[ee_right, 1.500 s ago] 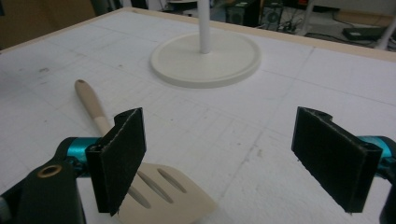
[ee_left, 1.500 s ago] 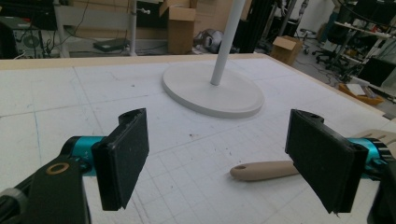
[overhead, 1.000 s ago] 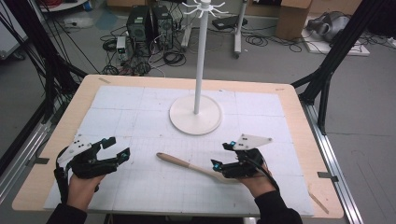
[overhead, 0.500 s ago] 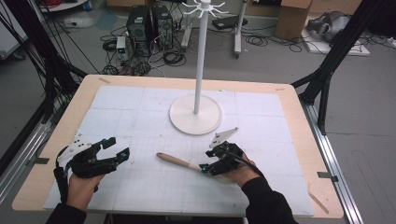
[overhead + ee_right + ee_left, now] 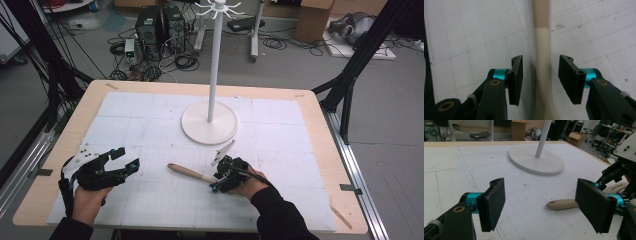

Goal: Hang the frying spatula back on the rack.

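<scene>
Your spoon (image 5: 541, 50) looks like smooth matt wood with a paler neck; the mat (image 5: 150, 125) is rough white foam, and the stand base (image 5: 536, 160) is smooth matt white.

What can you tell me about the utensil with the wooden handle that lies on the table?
The utensil lies flat on the white gridded mat, in front of the stand's round base. Its handle looks like light brown wood, rounded, with a small hole at the free end. Farther along it turns to a paler cream part that widens; that end is hidden. The right claw straddles this paler part with a jaw on each side; its jaws have just been closing, but a gap remains on both sides.
</scene>
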